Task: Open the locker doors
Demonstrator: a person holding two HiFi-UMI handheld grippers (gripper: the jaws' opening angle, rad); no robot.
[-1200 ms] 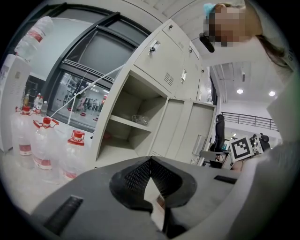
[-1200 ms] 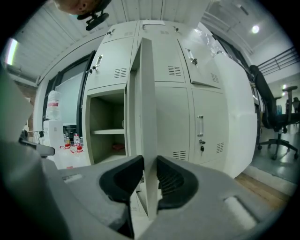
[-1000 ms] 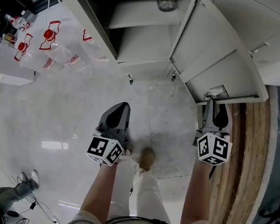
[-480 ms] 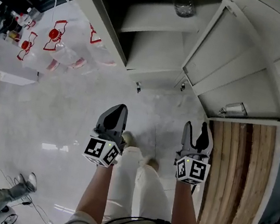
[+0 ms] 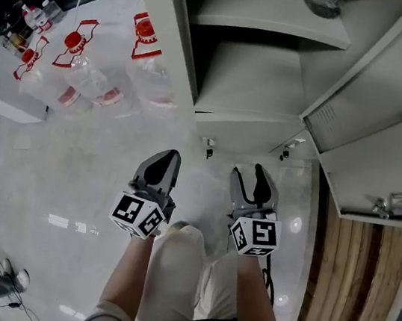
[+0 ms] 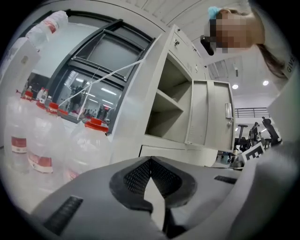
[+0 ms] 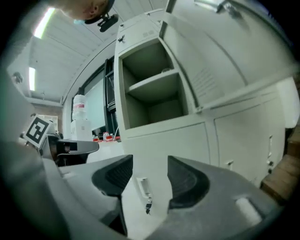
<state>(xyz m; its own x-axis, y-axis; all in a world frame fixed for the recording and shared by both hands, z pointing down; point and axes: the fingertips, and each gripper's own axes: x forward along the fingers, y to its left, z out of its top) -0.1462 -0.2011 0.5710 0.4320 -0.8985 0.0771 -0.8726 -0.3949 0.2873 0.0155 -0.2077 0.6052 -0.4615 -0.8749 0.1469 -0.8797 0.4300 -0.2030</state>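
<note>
Locker door (image 5: 386,140) at far right hangs open. The right gripper (image 5: 253,173) has left its handle and dropped low (jaws just opening, now wide and empty), facing the shut lower door (image 7: 164,145), likely next. The left gripper (image 5: 165,159) has its jaws together, empty.

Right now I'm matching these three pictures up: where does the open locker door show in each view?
Head view: the open locker door fills the upper right, inner face showing.
Left gripper view: the door stands right of centre.
Right gripper view: the door slants across the upper right.
Shared landmark: the shelf inside the open compartment.
</note>
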